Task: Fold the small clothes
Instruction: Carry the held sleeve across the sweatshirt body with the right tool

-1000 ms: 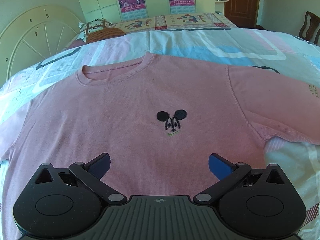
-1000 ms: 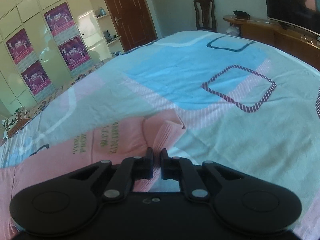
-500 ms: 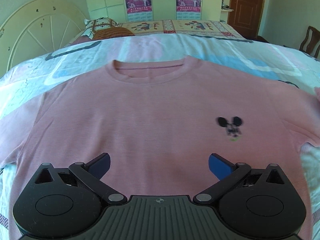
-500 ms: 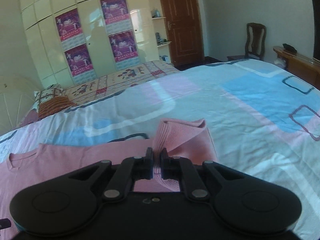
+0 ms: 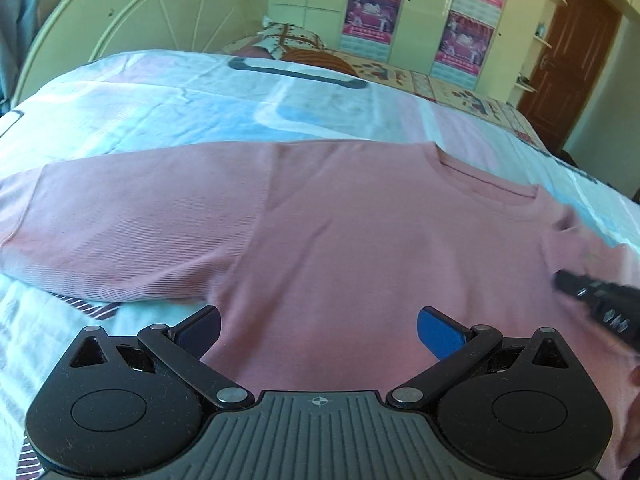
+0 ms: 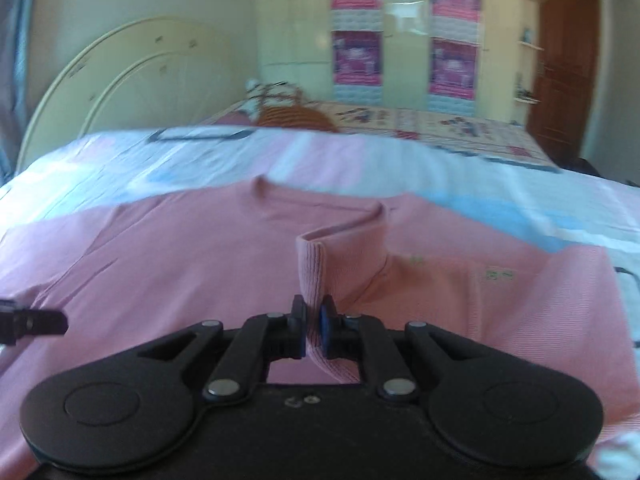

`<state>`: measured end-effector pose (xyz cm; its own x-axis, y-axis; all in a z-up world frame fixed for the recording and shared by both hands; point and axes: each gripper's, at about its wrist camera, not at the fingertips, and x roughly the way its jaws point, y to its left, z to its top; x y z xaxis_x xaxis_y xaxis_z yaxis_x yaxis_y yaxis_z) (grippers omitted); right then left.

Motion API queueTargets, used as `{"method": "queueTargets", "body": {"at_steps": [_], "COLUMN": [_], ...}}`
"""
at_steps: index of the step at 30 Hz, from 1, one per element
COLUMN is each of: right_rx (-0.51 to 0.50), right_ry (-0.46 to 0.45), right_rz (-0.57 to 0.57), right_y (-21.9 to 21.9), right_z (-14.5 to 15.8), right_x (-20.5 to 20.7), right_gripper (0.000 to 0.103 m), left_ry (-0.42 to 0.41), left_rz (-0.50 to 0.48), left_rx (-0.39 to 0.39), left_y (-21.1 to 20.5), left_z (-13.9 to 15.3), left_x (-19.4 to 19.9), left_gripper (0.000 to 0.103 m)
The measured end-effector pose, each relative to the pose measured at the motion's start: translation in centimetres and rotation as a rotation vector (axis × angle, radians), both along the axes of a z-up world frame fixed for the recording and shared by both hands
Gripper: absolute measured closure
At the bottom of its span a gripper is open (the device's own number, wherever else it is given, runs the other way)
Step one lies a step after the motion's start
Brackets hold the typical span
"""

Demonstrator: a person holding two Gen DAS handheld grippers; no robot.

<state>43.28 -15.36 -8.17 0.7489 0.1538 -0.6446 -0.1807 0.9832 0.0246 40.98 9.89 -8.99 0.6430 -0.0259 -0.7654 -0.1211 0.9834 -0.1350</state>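
Note:
A small pink long-sleeved top [image 5: 360,240] lies flat on the bed, neck hole at the far right in the left wrist view. Its left sleeve [image 5: 132,216] stretches out to the left. My left gripper [image 5: 319,330] is open and empty just above the top's lower body near the left armpit. My right gripper [image 6: 313,326] is shut on the cuff of the right sleeve [image 6: 340,256] and holds it folded over the top's chest. The right gripper's tip also shows in the left wrist view [image 5: 592,294] at the right edge.
The bed has a pale blue, pink and white patterned cover [image 5: 180,108]. A cream headboard [image 5: 132,20] stands at the far left with pillows [image 5: 296,46] beside it. A wardrobe with posters [image 6: 404,32] and a brown door [image 5: 576,56] are behind.
My right gripper has carried the sleeve cuff leftward across the top's body. My left gripper has swung left, toward the left sleeve and armpit, still open.

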Motion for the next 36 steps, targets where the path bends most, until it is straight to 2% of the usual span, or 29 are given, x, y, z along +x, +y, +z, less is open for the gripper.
{"method": "queueTargets", "body": {"at_steps": [3,5,7,8,9,10,12,14,16,18,20,22,23,28,32,36], "right_rx": [-0.035,-0.077,-0.098,-0.081,-0.060,-0.045,-0.018,0.003,0.005,-0.004,-0.003,0.004,0.012,0.045,0.091,0.134], "right_ry": [0.052,0.061,0.030,-0.005,-0.018,-0.012,0.001,-0.003,-0.009,-0.017,-0.021,-0.027,-0.029,-0.034,-0.030,-0.014], "right_rz": [0.069,0.091,0.110,0.108,0.098,0.072,-0.001,-0.084,-0.144,-0.196,-0.250,-0.297,-0.325,-0.437,-0.496,-0.536], "right_y": [3.1,4.2,4.5,3.8,3.0,1.9,-0.7,-3.6,-6.0,-8.2,-10.4,-12.0,-13.0,-16.0,-17.3,-18.3], "right_z": [-1.6,-2.5,-1.9,-1.4,-0.9,-0.5,0.2,0.7,1.2,1.6,1.8,2.0,2.0,1.9,1.7,1.4], "right_x": [0.5,0.3,-0.7,-1.6,-2.1,-2.4,-2.9,-3.4,-4.2,-5.1,-6.0,-6.9,-7.1,-8.1,-7.8,-7.4], "right_gripper": [0.093,0.081,0.052,0.052,0.058,0.072,0.085,0.083,0.083,0.083,0.083,0.082,0.082,0.082,0.082,0.082], "left_ry": [-0.009,-0.020,-0.033,-0.045,-0.053,-0.057,-0.059,-0.051,-0.035,0.003,0.034,0.033,0.023,-0.078,-0.152,-0.133], "left_rz": [0.005,-0.013,-0.040,-0.062,-0.081,-0.111,-0.167,-0.222,-0.262,-0.296,-0.309,-0.321,-0.324,-0.302,-0.271,-0.224], "left_rx": [-0.024,-0.052,-0.079,-0.100,-0.119,-0.146,-0.193,-0.214,-0.191,-0.172,-0.164,-0.148,-0.143,-0.166,-0.129,-0.133], "left_y": [1.0,0.8,0.0,-0.8,-1.5,-2.5,-4.8,-7.5,-10.0,-12.2,-13.6,-14.7,-15.0,-13.8,-11.0,-7.5], "left_z": [-0.1,0.0,0.1,0.3,0.3,0.3,0.0,-0.4,-0.9,-1.5,-2.2,-2.7,-2.8,-0.7,1.2,0.5], "left_x": [0.0,0.1,0.7,0.7,1.1,1.5,2.5,3.6,4.7,5.7,6.8,7.2,7.4,6.0,5.1,5.4], "left_gripper": [0.000,0.000,0.000,0.000,0.000,0.000,0.001,0.001,0.003,0.045,0.058,0.076,0.098,0.098,0.098,0.098]}}
